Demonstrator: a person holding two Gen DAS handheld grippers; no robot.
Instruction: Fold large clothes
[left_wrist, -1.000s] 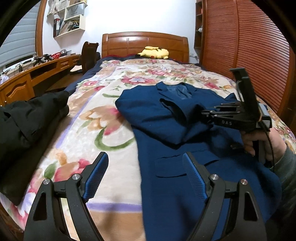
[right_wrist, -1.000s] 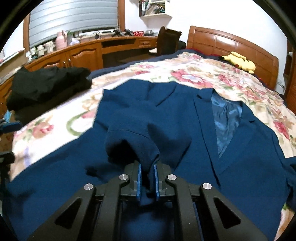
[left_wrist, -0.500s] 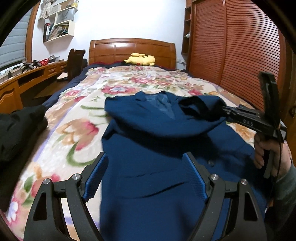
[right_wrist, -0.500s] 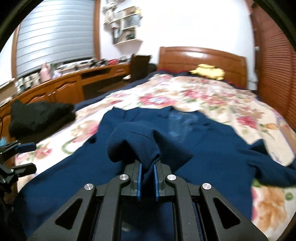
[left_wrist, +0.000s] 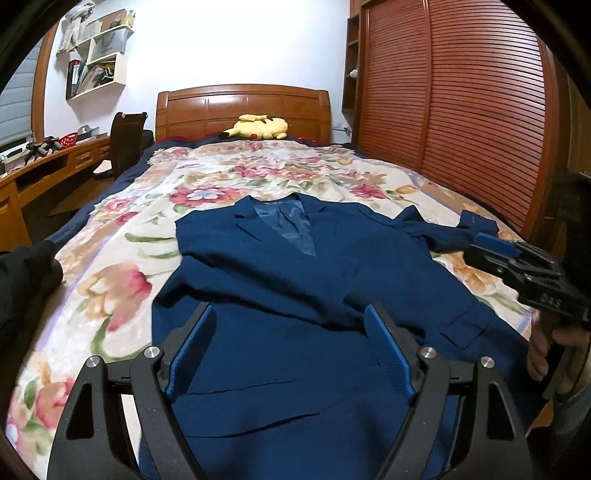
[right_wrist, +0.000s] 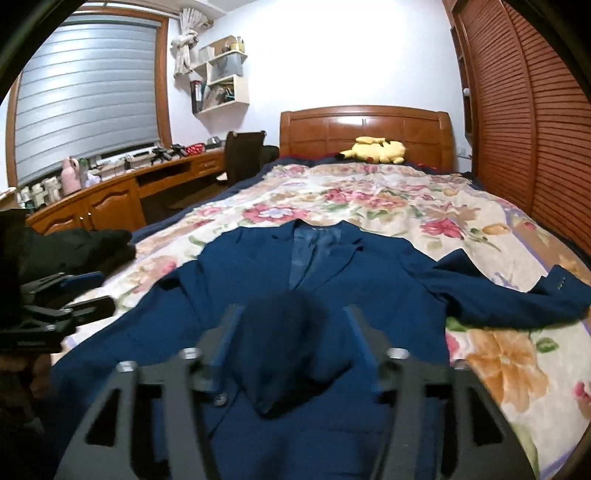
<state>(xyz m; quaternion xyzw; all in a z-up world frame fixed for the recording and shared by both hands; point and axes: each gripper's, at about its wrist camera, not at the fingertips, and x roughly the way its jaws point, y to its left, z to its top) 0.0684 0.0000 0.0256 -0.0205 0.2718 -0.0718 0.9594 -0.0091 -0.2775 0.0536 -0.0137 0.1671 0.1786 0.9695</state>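
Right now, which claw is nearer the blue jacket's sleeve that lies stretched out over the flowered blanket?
Right. The right claw sits just beside the outstretched blue sleeve, jaws open after letting cloth go. The left claw hovers open over the jacket's lower front, farther off.

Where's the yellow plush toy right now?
In both wrist views, the yellow plush toy lies at the bed's far end, against the wooden headboard.

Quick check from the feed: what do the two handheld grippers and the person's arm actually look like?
Both grippers, left gripper and right gripper, are black skeletal frames with silver bolts and blue finger pads. The right gripper's body carries white lettering, too blurred to read. A grey sleeve covers the right wrist.
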